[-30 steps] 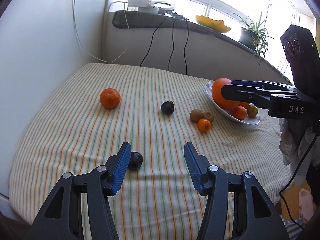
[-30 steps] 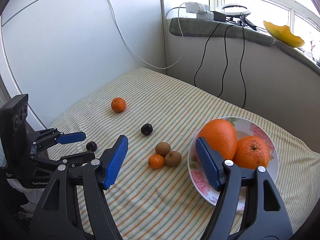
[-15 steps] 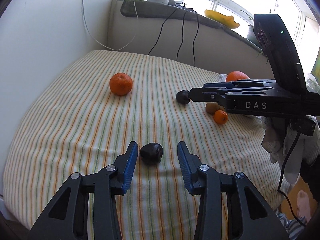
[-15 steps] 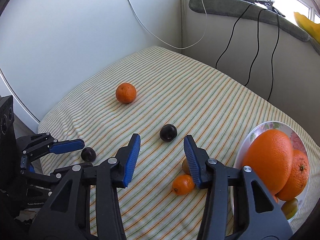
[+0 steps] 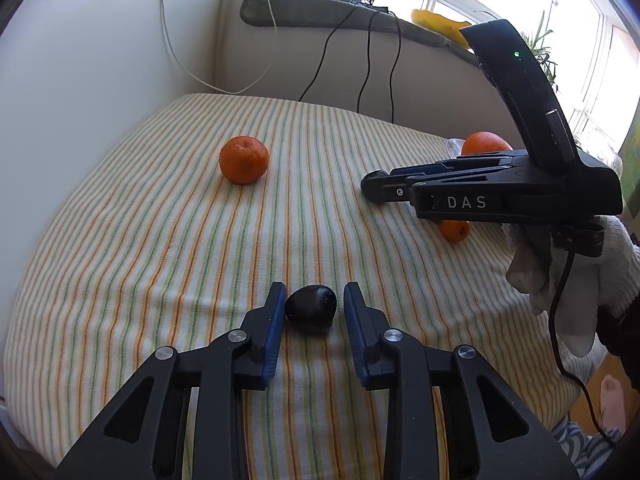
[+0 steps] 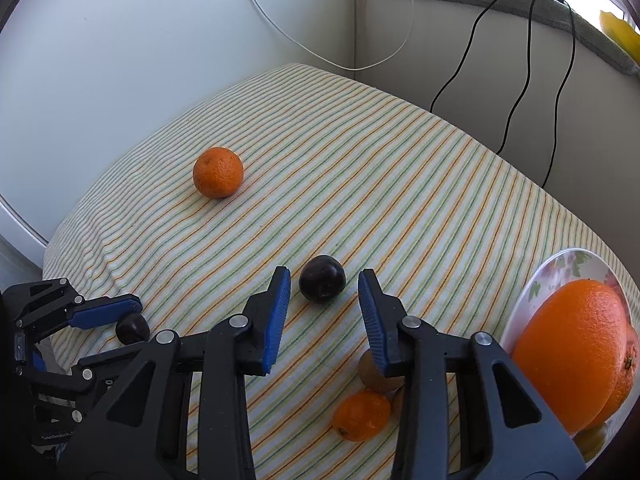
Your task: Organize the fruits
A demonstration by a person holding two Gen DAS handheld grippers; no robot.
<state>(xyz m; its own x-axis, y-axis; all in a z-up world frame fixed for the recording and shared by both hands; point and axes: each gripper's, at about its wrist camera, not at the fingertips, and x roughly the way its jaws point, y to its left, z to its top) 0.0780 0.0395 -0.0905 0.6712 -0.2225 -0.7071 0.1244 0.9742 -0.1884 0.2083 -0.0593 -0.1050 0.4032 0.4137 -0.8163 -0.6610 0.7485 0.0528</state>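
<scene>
A dark plum [image 5: 311, 307] lies on the striped cloth between the blue pads of my left gripper [image 5: 314, 308], which is open with small gaps either side. My right gripper [image 6: 323, 300] is open around a second dark plum [image 6: 322, 284], just short of it. In the left wrist view the right gripper [image 5: 376, 186] reaches in from the right. In the right wrist view the left gripper [image 6: 128, 320] sits at the lower left around its plum [image 6: 132, 328]. A flowered plate [image 6: 560, 276] at the right holds a big orange [image 6: 572, 360].
A loose orange [image 5: 244, 159] lies at the far left of the cloth, also in the right wrist view [image 6: 218, 172]. A small tangerine [image 6: 362, 416] and kiwis [image 6: 372, 372] lie by the plate. Walls close the left and back; cables [image 6: 520, 80] hang down the back.
Both grippers have moved forward and narrowed. The left one now straddles the near plum; the right one has closed in on the middle plum.
</scene>
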